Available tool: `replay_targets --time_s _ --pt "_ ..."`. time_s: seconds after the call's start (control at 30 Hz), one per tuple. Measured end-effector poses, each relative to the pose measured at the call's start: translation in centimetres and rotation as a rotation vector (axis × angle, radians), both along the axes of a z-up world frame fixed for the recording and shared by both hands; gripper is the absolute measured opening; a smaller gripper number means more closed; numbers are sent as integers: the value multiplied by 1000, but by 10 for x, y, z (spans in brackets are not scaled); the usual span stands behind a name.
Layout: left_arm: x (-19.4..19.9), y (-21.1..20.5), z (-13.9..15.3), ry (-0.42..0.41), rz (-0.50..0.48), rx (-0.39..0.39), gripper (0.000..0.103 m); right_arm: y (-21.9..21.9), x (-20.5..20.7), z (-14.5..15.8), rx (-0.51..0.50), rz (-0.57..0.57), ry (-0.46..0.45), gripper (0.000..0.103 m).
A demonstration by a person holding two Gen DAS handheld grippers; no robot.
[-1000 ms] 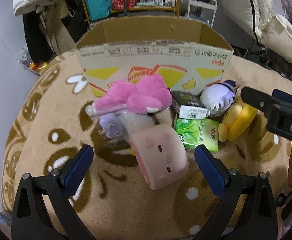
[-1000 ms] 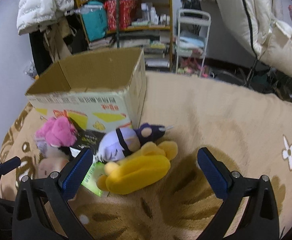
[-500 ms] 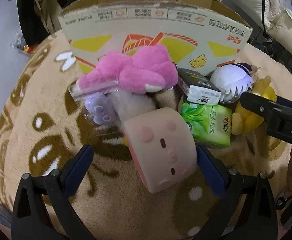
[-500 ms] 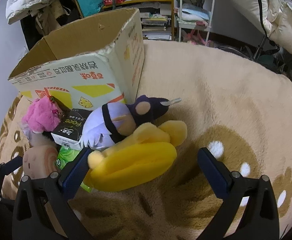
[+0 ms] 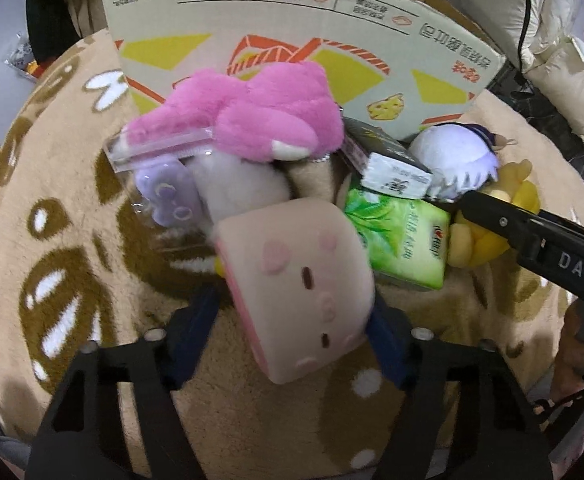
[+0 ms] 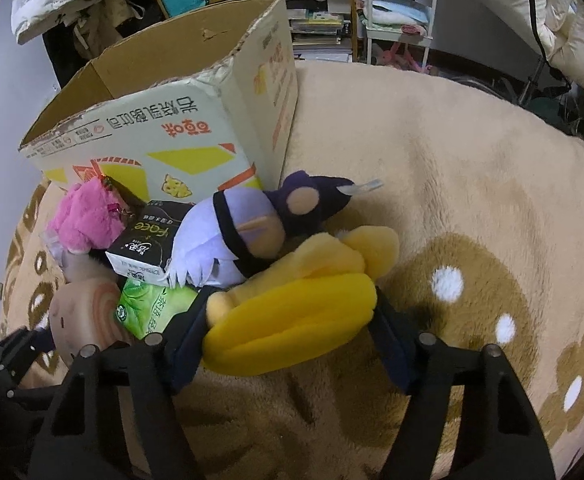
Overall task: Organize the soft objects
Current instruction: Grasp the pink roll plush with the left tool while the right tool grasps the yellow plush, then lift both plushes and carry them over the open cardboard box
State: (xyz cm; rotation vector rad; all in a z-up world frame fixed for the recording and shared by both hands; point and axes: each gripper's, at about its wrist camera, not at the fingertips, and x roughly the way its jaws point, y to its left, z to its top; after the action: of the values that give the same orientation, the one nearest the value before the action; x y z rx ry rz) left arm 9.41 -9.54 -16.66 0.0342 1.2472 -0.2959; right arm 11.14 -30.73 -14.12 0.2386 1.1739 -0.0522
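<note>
A pale pink cube plush [image 5: 300, 280] with a stitched face lies on the rug, and my left gripper [image 5: 294, 306] is closing on it, its blue pads against both sides. In the right wrist view my right gripper [image 6: 287, 308] is closing on a yellow plush [image 6: 292, 320], pads pressed into its ends. Behind them lie a fluffy pink plush [image 5: 251, 120], a purple-and-white doll [image 6: 227, 240], a bagged lilac toy [image 5: 167, 196], a green tissue pack [image 5: 400, 236] and a black tissue pack [image 6: 143, 244]. An open cardboard box [image 6: 171, 120] stands just behind the pile.
A beige rug [image 6: 452, 160] with brown and white patterns spreads wide to the right. The right gripper's black body [image 5: 532, 236] crosses the left wrist view. Shelves [image 6: 312, 0], a white rack [image 6: 400, 8] and white bedding [image 6: 552, 12] line the back.
Both grippers came down onto the pile, and their jaws went from wide open to closed in on the pink cube plush and the yellow plush.
</note>
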Motion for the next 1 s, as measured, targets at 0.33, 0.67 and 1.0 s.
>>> replay_targets --time_s 0.33,0.67,1.0 --pt "-8 -1 6 -22 -4 20 45 -8 -13 9 41 -36 17 69" --pt "-29 20 34 -120 45 60 45 -14 -44 40 113 -87 -112 69" --pt "-63 22 79 -299 26 71 45 -3 -80 83 119 -62 -307 69"
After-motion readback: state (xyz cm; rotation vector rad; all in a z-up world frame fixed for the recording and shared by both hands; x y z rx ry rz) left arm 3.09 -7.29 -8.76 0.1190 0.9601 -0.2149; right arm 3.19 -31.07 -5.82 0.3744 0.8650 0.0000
